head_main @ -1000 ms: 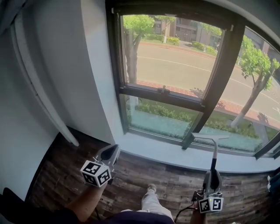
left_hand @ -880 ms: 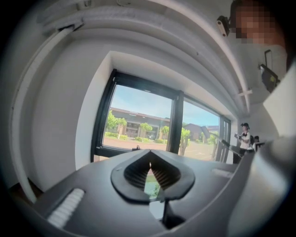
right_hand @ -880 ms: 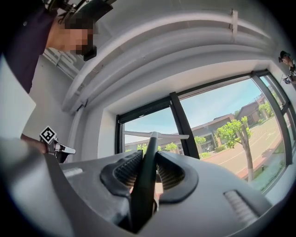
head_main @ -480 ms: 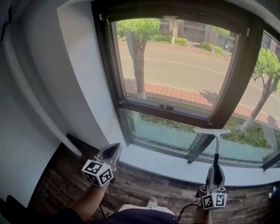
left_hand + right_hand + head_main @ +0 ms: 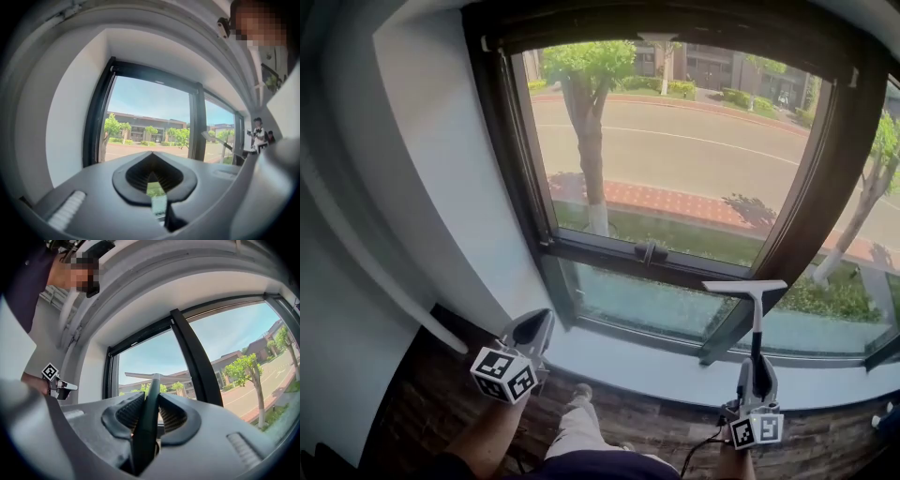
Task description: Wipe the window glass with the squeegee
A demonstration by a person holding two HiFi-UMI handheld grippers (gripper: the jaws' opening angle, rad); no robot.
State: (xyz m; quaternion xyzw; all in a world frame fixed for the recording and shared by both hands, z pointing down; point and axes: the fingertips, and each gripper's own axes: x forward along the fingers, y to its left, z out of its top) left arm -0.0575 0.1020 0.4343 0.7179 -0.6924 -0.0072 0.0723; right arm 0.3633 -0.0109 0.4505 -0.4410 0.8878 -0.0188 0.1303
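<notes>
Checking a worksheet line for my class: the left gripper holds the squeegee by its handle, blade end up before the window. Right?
No: the right gripper holds the squeegee by its handle, blade end up before the window; the right gripper view shows it. The left gripper holds nothing.

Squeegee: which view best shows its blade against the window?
Head view: the whole squeegee shows, blade up before the dark window frame. Right gripper view shows mainly its handle between the jaws; left gripper view, only a small distant sliver.

A tree [image 5: 591, 122] stands beside the road [image 5: 694, 155] outside; a wooden floor [image 5: 666, 422] lies below the white sill [image 5: 656, 366].
</notes>
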